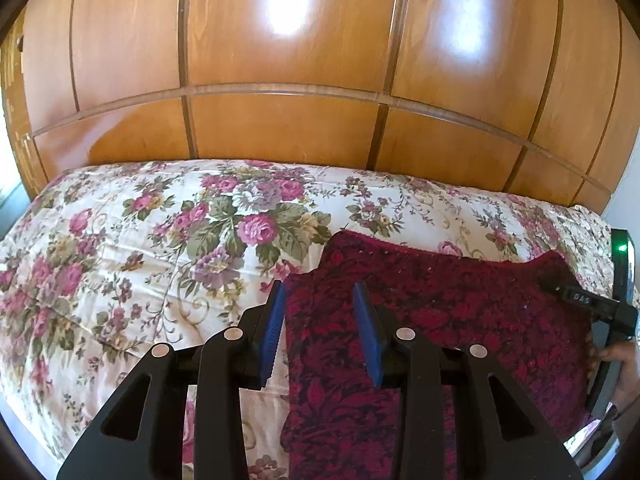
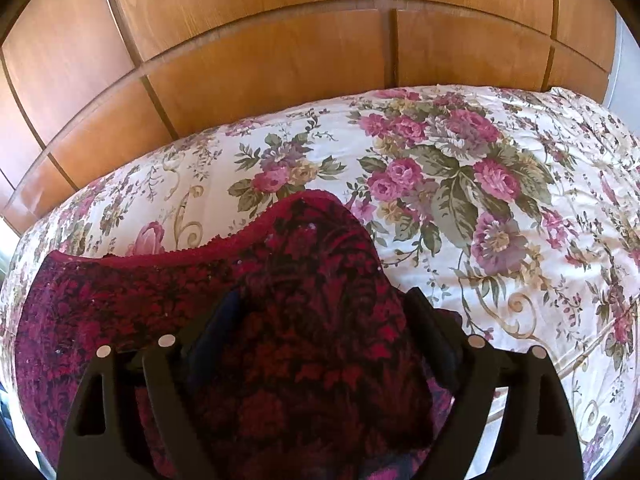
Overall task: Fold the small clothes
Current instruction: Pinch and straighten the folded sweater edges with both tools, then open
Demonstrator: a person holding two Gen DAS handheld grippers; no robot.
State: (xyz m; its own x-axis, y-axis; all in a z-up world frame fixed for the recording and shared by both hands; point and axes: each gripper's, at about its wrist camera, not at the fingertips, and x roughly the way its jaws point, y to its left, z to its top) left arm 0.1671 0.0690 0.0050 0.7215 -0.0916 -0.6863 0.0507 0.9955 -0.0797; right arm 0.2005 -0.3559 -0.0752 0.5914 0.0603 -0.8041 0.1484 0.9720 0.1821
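Observation:
A dark red patterned garment (image 1: 440, 320) lies on a floral bedspread (image 1: 140, 260). My left gripper (image 1: 320, 300) is open, its blue pads (image 1: 276, 320) standing over the garment's left edge with nothing between them. In the right wrist view the same garment (image 2: 312, 320) is bunched up between the wide-apart fingers (image 2: 424, 320) of my right gripper (image 2: 320, 304) and drapes over them, hiding the pads. The right gripper also shows at the right edge of the left wrist view (image 1: 608, 312), at the garment's right side.
A wooden panelled wardrobe (image 1: 280, 80) stands right behind the bed. The floral bedspread (image 2: 500, 200) spreads wide to the left and right of the garment. A hand (image 1: 624, 364) holds the right gripper.

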